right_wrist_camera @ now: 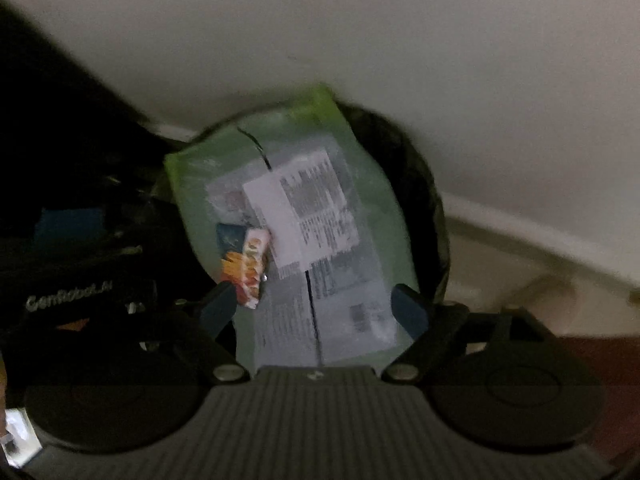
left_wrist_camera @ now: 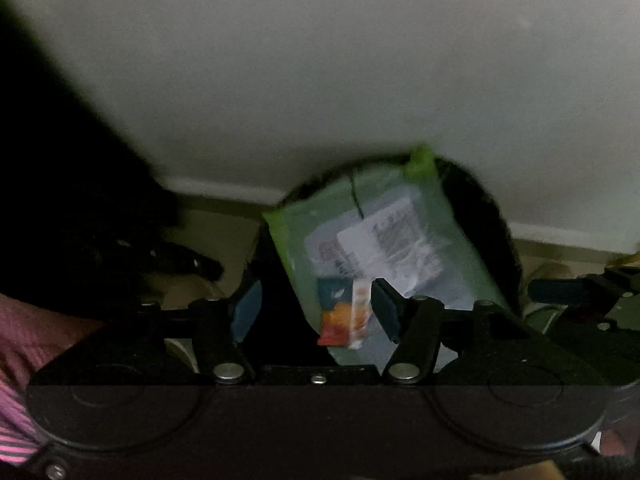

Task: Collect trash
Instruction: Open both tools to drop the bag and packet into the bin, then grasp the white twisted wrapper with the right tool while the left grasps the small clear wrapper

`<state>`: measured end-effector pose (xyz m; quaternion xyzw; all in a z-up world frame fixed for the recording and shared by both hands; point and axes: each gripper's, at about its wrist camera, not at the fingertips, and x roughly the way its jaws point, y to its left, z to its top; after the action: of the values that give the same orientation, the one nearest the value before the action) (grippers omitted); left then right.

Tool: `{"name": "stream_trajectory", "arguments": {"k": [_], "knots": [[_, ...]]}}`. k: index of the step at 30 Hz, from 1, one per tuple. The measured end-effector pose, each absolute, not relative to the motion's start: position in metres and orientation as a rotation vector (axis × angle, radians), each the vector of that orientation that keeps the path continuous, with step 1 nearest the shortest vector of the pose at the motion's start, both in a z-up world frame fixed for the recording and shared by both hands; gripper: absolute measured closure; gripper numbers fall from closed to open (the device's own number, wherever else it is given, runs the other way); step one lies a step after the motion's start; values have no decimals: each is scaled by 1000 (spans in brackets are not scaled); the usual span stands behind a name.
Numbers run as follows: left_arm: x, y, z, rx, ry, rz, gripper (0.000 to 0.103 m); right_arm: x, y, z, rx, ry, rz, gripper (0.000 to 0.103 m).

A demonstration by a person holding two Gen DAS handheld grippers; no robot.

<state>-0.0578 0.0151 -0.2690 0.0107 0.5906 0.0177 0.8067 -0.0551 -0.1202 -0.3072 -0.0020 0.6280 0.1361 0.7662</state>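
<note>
Green package with a white printed label sits tilted in the mouth of a dark round bin, dead ahead of the right hand-held gripper. Its near end runs down between that gripper's fingers; the far end leans on the bin's back rim. My read: it's too long to drop in flat, so it's propped across the opening, not fully in.

Small orange/blue snack wrapper lies on the package's left edge, just ahead of the right gripper's left finger.

Right hand-held gripper: jaws spread wide, pads either side of the package, no visible contact. Looks like release or pre-push, can't tell which.

Left hand-held gripper: also spread open, holding nothing. In the left wrist view the package and wrapper sit ahead and slightly right of its centreline; the right pad overlaps the package edge, contact unclear through blur.

Around:
- Bin stands against a pale wall with a skirting board, floor below.
- Dark bulk left of both grippers, unidentifiable.
- Striped pink sleeve at the left gripper's near-left.

Obstruction: the bin rim and the package's own length. Pushing the near end down risks tipping it over the back rim or shedding the wrapper.
</note>
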Motion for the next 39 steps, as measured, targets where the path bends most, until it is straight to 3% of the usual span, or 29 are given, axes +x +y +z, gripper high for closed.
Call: {"name": "stream_trajectory", "arguments": {"k": [11, 23, 29, 33, 39], "knots": [[-79, 35, -158, -120, 1082, -61, 29, -75, -133, -196, 24, 1120, 353, 12], [-98, 38, -1, -93, 720, -163, 18, -105, -152, -48, -2, 719, 325, 12], [-77, 19, 50, -10, 552, -173, 14, -92, -175, 11, 19, 547, 260, 13], [-49, 7, 58, -13, 469, -138, 14, -72, -190, 33, 10, 494, 178, 27], [7, -1, 49, -46, 482, -128, 19, -42, -195, 36, -35, 480, 143, 48]]}}
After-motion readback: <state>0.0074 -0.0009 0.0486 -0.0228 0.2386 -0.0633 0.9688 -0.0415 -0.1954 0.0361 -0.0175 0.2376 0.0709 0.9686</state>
